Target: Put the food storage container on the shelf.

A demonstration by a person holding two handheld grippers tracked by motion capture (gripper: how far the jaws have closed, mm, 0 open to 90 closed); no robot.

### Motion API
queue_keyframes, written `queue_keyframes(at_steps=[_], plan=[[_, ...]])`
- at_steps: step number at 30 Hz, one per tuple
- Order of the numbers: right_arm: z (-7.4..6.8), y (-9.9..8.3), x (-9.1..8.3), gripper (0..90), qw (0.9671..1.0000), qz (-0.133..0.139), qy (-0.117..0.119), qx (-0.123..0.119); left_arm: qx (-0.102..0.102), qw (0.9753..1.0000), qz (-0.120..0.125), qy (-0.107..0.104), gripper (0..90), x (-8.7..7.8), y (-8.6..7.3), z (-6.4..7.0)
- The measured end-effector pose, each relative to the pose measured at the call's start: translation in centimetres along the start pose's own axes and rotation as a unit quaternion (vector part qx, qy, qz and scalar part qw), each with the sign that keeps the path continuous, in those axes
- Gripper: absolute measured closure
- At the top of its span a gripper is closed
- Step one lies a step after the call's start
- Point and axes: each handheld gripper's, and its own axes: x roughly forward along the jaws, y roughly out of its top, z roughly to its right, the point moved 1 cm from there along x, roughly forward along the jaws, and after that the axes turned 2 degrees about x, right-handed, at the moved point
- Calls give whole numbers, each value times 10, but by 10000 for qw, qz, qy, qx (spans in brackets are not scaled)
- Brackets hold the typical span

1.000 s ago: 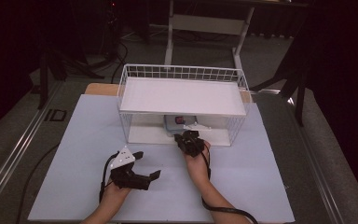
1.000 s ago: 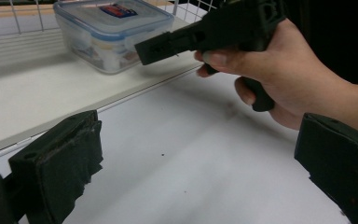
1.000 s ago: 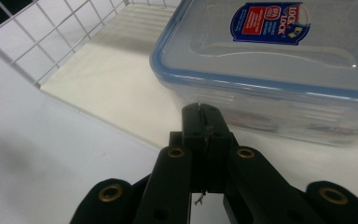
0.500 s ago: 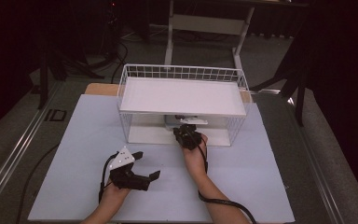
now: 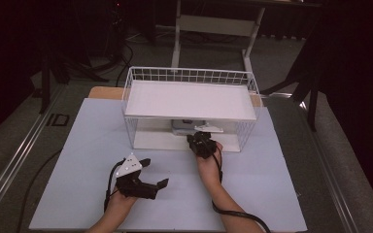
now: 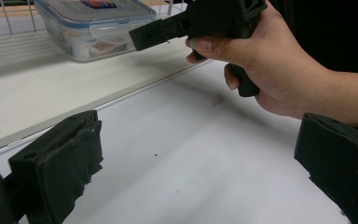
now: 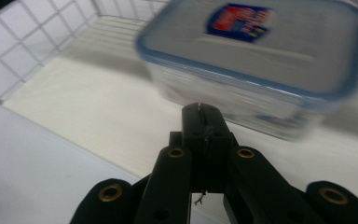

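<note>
Right gripper (image 7: 200,112) at the rack's (image 5: 191,99) lower shelf, jaws pressed together, empty, tips just short of the plastic box (image 7: 261,60) sitting on that shelf. Left gripper (image 5: 143,177) low over the counter (image 5: 77,160), well apart, jaws wide.

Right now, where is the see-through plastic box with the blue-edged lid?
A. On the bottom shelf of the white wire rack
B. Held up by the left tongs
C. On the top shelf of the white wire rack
A: the see-through plastic box with the blue-edged lid sits on the bottom shelf of the white wire rack, just ahead of the shut right tongs.
</note>
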Motion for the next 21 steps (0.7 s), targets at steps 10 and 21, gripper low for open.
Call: queue_keyframes(at_steps=[10, 21], plan=[[15, 3, 2, 900, 9995, -124, -261, 101, -33, 10000, -5, 6, 17, -2, -1, -1], [6, -3, -19, 852, 10000, 76, 30, 22, -8, 10000, 15, -24, 17, -1, 0, 1]])
